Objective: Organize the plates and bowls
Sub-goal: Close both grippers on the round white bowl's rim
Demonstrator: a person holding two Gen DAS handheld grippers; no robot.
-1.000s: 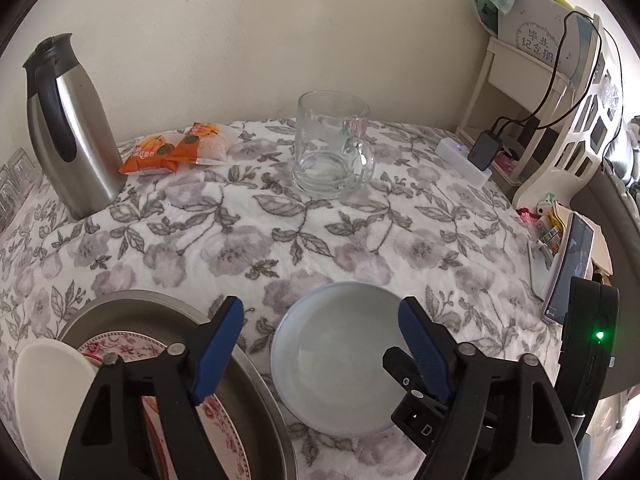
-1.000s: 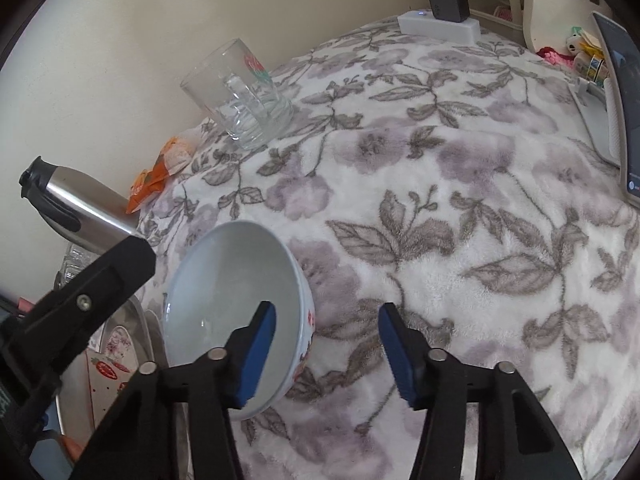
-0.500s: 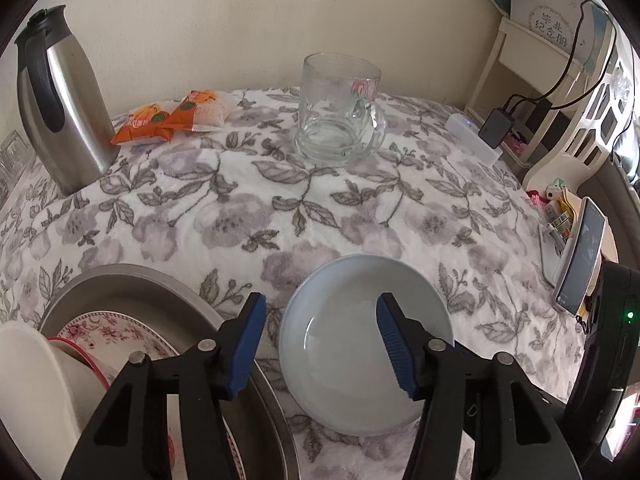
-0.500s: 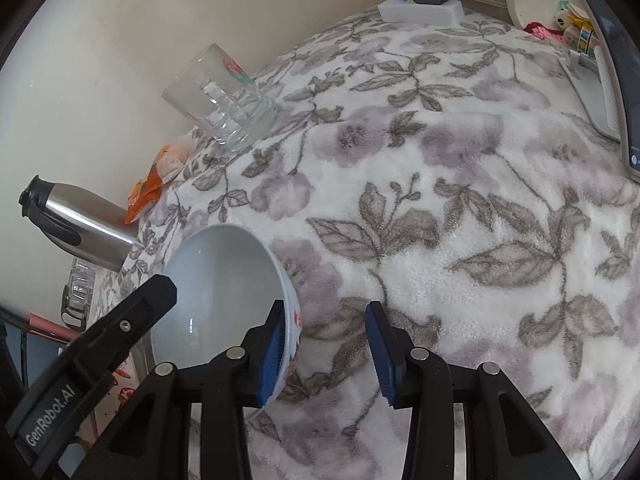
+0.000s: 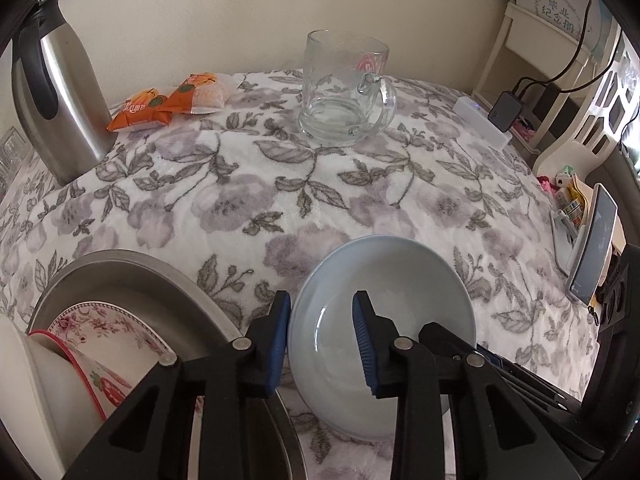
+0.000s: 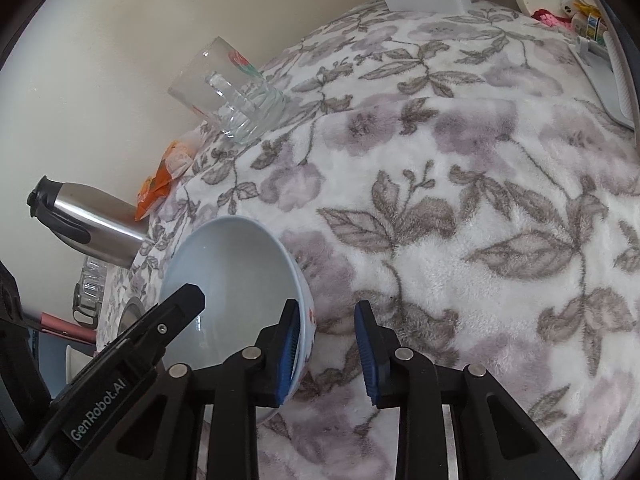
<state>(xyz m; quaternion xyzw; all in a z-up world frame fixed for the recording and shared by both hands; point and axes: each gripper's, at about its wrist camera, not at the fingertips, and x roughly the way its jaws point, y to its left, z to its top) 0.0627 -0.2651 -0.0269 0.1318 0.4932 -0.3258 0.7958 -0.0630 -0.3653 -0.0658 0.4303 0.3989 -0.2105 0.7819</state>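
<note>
A pale blue bowl [image 5: 400,280] stands on the flowered cloth beside a metal basin [image 5: 132,272]. My left gripper [image 5: 322,340] straddles the bowl's left rim, one pad outside and one inside. Its jaws are closing, and a gap still shows at the inner pad. My right gripper [image 6: 328,350] straddles the opposite rim of the bowl [image 6: 232,264], with the left pad inside and the right pad outside. It is closing too, with a gap at the outer pad. In the basin lie a floral plate [image 5: 108,324] and a white strawberry bowl [image 5: 60,380].
A glass mug [image 5: 344,92] stands at the back of the table. A steel jug [image 5: 56,100] and orange snack packets [image 5: 172,100] sit at the back left. A phone on a stand [image 5: 592,240] and a power strip [image 5: 480,118] line the right edge.
Both pairs of jaws have narrowed around the bowl's rim. The left gripper has sunk closer to the bowl. The right gripper's left pad has slipped inside the rim.
</note>
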